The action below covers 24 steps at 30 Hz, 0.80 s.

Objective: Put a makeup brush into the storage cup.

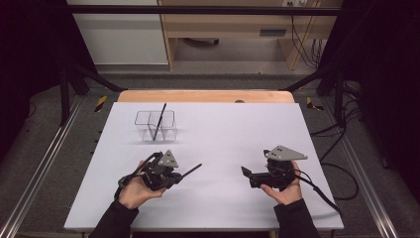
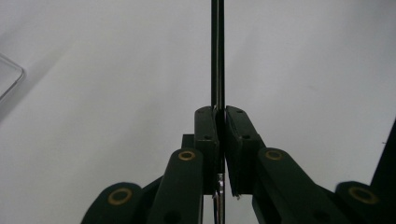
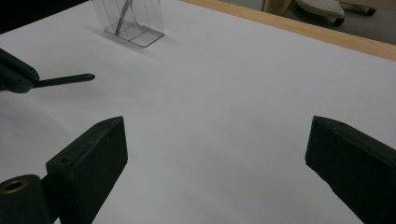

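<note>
My left gripper (image 1: 178, 174) is shut on a thin black stick (image 1: 192, 170), which juts out to the right a little above the white table. In the left gripper view the stick (image 2: 217, 51) runs straight up from between the closed pads (image 2: 207, 126). A clear, divided container (image 1: 156, 125) stands at the back left with another black stick (image 1: 159, 119) leaning in it. My right gripper (image 1: 246, 173) hovers at the front right, pointing left, open with nothing between its fingers (image 3: 88, 158). In the right gripper view, the held stick's tip (image 3: 65, 80) appears at the left and the container (image 3: 133, 21) lies far off.
A white sheet (image 1: 237, 129) covers the table, with a wooden edge (image 1: 205, 96) along the back. Black frame bars and cables sit on the floor at both sides. A corner of the clear container (image 2: 7, 77) appears in the left gripper view.
</note>
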Each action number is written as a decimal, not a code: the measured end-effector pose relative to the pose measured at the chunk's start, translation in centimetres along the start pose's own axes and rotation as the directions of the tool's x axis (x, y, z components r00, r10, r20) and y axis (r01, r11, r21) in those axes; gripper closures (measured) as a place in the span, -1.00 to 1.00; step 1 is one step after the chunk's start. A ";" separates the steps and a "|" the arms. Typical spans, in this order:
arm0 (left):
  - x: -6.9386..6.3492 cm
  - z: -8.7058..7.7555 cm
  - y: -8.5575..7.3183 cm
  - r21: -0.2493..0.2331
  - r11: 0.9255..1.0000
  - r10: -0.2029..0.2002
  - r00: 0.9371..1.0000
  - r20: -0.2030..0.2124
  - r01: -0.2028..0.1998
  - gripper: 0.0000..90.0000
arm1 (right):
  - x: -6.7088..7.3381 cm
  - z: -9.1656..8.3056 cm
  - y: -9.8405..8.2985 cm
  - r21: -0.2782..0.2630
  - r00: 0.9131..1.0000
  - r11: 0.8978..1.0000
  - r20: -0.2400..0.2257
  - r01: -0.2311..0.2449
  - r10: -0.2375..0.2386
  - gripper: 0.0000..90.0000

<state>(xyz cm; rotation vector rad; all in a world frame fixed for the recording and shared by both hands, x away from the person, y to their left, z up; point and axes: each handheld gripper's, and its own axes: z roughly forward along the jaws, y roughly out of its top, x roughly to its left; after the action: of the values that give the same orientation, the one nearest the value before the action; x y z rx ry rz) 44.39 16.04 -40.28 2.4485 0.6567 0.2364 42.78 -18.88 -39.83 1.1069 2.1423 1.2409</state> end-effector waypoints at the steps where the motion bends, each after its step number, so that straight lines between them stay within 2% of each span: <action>1: 0.0 -0.2 0.0 -0.009 1.000 0.001 1.000 -0.004 -0.001 0.86 | 0.1 0.1 0.1 0.000 1.000 1.000 -0.001 0.008 -0.008 -0.86; 6: -0.1 -0.6 0.2 -0.028 1.000 0.009 1.000 0.007 -0.009 0.86 | 0.7 0.4 0.6 0.011 1.000 1.000 -0.006 0.030 -0.030 -0.86; 8: -0.2 -0.8 0.5 -0.026 0.999 0.022 1.000 0.010 -0.022 0.86 | 1.1 0.6 1.0 0.026 0.998 0.998 -0.013 0.058 -0.058 -0.86; 14: -0.2 -0.9 1.3 -0.021 0.999 0.045 0.999 0.030 -0.044 0.86 | 1.9 0.9 1.7 0.046 0.994 0.994 -0.026 0.104 -0.103 -0.86; 18: -0.1 -0.9 1.7 -0.011 0.998 0.059 0.998 0.034 -0.059 0.86 | 2.3 1.1 2.0 0.060 0.991 0.989 -0.035 0.132 -0.130 -0.86; 24: 0.2 -0.6 2.4 0.006 0.997 0.074 0.996 0.048 -0.075 0.86 | 3.2 1.3 2.7 0.091 0.981 0.978 -0.053 0.190 -0.186 -0.85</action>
<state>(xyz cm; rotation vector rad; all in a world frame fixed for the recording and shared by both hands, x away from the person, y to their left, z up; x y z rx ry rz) 45.34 14.71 -38.37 2.4808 0.5474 0.2042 42.89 -14.89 -38.09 0.8959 2.3008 1.0972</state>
